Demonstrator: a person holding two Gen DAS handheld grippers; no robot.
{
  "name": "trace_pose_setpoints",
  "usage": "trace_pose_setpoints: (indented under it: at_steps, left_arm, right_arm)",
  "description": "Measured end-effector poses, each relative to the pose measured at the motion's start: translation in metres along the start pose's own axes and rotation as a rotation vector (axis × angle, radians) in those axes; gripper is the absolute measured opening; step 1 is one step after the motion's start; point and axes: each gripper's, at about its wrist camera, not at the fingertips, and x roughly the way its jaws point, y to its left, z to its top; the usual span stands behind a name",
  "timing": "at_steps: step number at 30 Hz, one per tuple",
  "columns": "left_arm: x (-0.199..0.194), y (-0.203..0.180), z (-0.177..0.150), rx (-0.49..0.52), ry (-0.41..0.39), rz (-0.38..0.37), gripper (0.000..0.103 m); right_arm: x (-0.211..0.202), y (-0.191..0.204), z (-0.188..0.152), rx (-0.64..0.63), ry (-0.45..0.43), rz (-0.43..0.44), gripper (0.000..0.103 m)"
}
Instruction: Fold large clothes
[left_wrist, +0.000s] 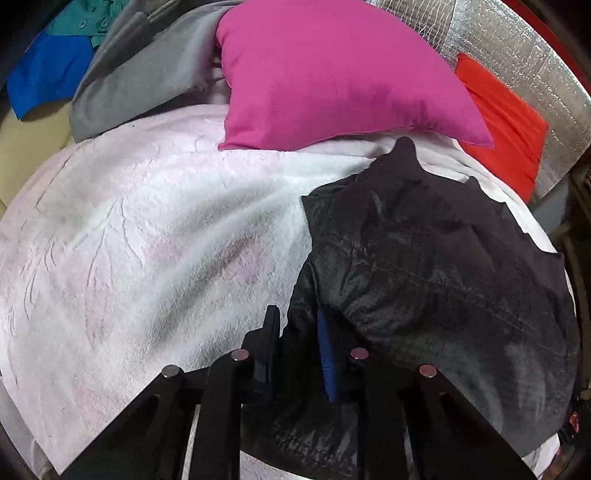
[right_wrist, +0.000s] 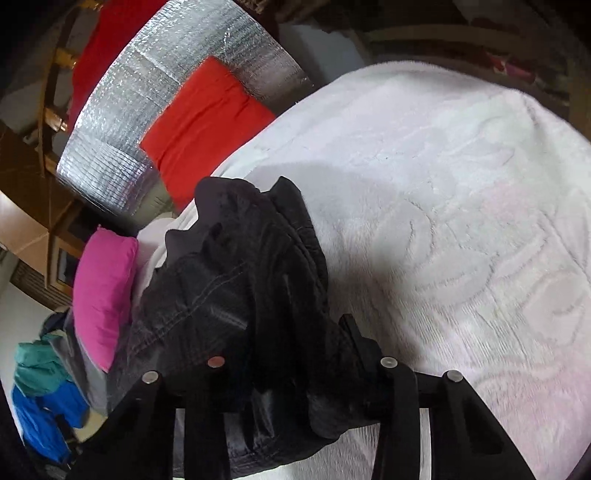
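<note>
Denim, the black garment (left_wrist: 424, 266), is lying bunched on the white blanket (left_wrist: 147, 240), at five o'clock from the pink pillow (left_wrist: 325, 74). Left gripper (left_wrist: 295, 332) and right gripper (right_wrist: 295, 350) are each pinching an edge; folding is starting, likely needing lifting and spreading.

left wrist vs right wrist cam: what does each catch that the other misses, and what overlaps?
Left wrist only: the left gripper, its fingers closed on an edge of the dark garment, its blue pad showing, and the grey garment spread wide behind the pink cushion.

Right wrist only: the right gripper, dark cloth bunched between its fingers, plus wooden furniture behind the silver foil panel.

Both: dark garment, white blanket, pink cushion, red cushion, foil panel, blue and teal clothes.
</note>
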Motion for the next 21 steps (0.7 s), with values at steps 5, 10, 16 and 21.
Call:
trace_pose_setpoints:
  at_steps: [5, 10, 16, 21]
  left_arm:
    - [-0.013, 0.004, -0.002, 0.033, -0.009, 0.067, 0.025]
    - [-0.047, 0.014, -0.014, 0.13, -0.071, 0.111, 0.05]
    - [-0.066, 0.038, -0.025, 0.191, -0.124, 0.12, 0.061]
    - [-0.07, 0.057, -0.021, 0.135, -0.083, 0.033, 0.062]
  right_arm:
    - [-0.015, 0.0, -0.024, 0.014, -0.014, -0.059, 0.042]
    - [-0.021, 0.01, -0.048, -0.04, -0.046, -0.17, 0.043]
    - [-0.025, 0.028, -0.048, -0.047, -0.018, -0.32, 0.061]
    - [-0.051, 0.045, -0.048, -0.036, -0.056, -0.367, 0.067]
